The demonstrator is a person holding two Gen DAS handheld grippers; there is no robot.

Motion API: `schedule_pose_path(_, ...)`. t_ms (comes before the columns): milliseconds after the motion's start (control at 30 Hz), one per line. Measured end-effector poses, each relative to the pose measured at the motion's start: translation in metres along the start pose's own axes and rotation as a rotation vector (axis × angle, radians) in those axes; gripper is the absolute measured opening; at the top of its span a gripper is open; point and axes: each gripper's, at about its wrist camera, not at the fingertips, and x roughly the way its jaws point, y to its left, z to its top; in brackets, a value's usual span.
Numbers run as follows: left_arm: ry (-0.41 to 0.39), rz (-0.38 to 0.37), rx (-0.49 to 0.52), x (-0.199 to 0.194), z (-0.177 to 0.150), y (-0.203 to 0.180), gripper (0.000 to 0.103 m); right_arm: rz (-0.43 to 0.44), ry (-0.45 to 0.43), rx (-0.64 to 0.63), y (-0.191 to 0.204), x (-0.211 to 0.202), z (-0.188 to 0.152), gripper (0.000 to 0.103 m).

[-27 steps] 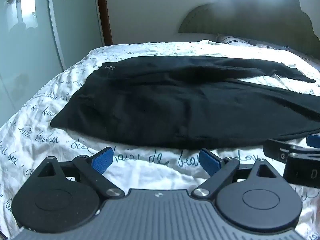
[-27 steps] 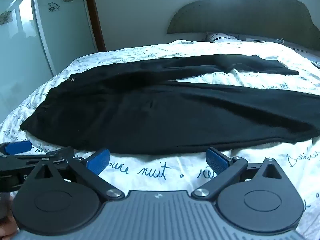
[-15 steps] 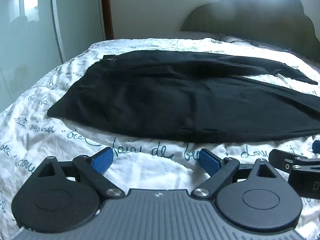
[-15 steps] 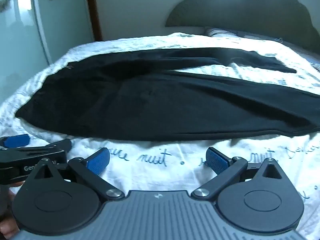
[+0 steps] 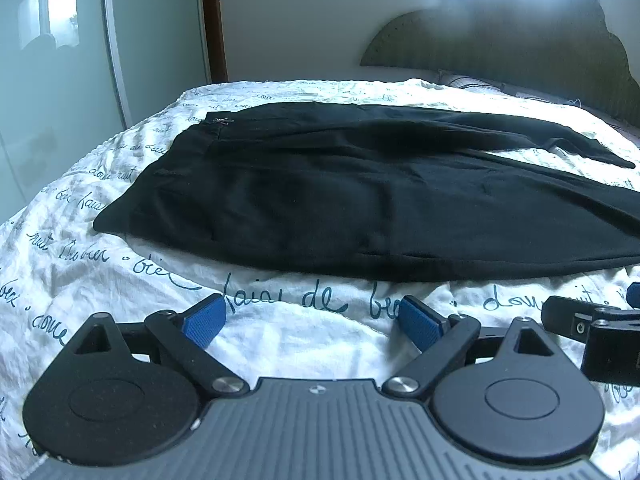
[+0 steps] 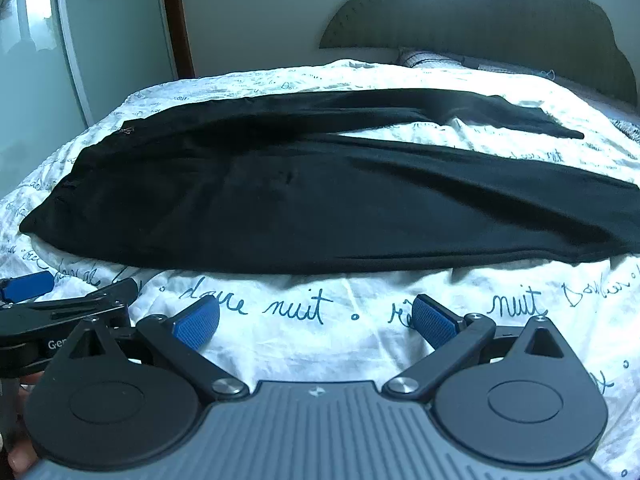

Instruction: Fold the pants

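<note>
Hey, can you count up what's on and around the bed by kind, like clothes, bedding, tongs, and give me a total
Clothes: 1, the black fabric pants, laid flat and unfolded.
Bedding: 2, the white bedspread with blue handwriting and a grey patterned pillow.
Tongs: 2, the left tongs and the right tongs, both open and empty.
Total: 5

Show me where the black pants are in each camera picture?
Left wrist: black pants lie across the middle, waistband on the left.
Right wrist: pants span the middle, waistband left.
Shared landmark: the small metal clasp at the far waistband corner.
</note>
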Motion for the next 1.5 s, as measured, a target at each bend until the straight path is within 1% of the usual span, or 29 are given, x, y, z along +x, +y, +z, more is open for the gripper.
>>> schedule_pose_path(367,0.000,-0.001,-0.001,0.001,-0.002,0.002,0.097,0.018,-0.008,0.018,-0.002,0.003,-0.002,0.103)
schedule_pose_path(500,-0.001,-0.002,-0.002,0.001,-0.002,0.003,0.098,0.011,-0.011,0.002,0.000,0.004,-0.004,0.103)
schedule_pose_path(633,-0.001,-0.005,-0.008,0.002,-0.004,0.004,0.099,-0.017,-0.018,-0.023,0.003,0.008,-0.009,0.103)
schedule_pose_path(867,-0.004,0.002,-0.011,0.003,-0.007,0.003,0.103,-0.015,-0.049,-0.019,0.001,0.013,-0.017,0.103)
schedule_pose_path(1067,-0.005,0.003,-0.012,0.004,-0.008,0.003,0.103,-0.017,-0.062,-0.017,0.002,0.013,-0.022,0.103)
schedule_pose_path(1500,-0.009,0.003,-0.012,0.005,-0.010,0.004,0.103,-0.008,-0.065,-0.008,0.000,0.015,-0.022,0.103)
